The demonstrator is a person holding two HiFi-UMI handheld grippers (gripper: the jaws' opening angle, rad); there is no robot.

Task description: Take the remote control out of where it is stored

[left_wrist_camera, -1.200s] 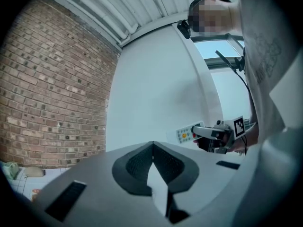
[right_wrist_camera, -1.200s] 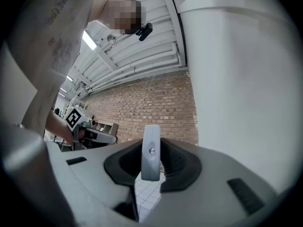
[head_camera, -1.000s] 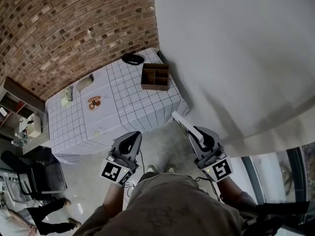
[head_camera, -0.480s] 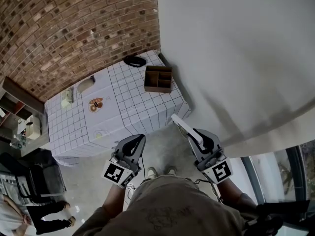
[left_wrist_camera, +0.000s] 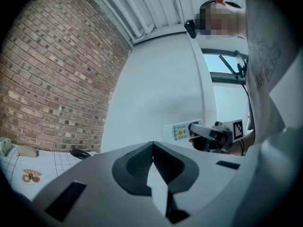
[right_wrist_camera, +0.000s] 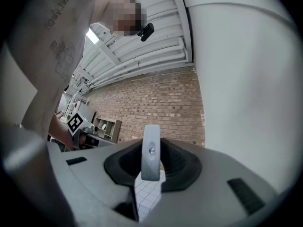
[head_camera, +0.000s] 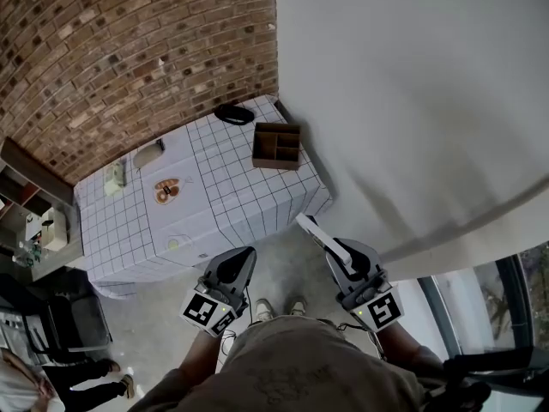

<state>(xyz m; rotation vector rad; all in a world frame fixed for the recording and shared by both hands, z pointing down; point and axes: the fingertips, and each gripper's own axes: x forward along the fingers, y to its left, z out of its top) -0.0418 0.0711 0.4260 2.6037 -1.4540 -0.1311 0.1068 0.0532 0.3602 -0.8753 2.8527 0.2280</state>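
Note:
In the head view a white remote control (head_camera: pixel 320 235) sticks out toward the table from my right gripper (head_camera: pixel 337 250), whose jaws are shut on its near end. The right gripper view shows the remote (right_wrist_camera: pixel 151 151) end-on, clamped between the pads. From the left gripper view, its button face (left_wrist_camera: pixel 181 131) shows in front of the white wall, with the right gripper (left_wrist_camera: pixel 212 135) behind it. My left gripper (head_camera: pixel 242 257) hangs beside it, jaws closed and empty, tips touching (left_wrist_camera: pixel 152 144). An open wooden compartment box (head_camera: pixel 276 145) sits on the table's right end, well ahead of both grippers.
The table (head_camera: pixel 244 197) has a white grid cloth and carries a black object (head_camera: pixel 233 113), a small plate (head_camera: pixel 166 189) and other small items. A brick wall stands behind it and a white wall to the right. Shelves (head_camera: pixel 34 221) and another person (head_camera: pixel 51 384) are at left.
The table and box have drifted slightly down in the head view, and both grippers sit a little lower. The remote stays in the right gripper; the left stays closed.

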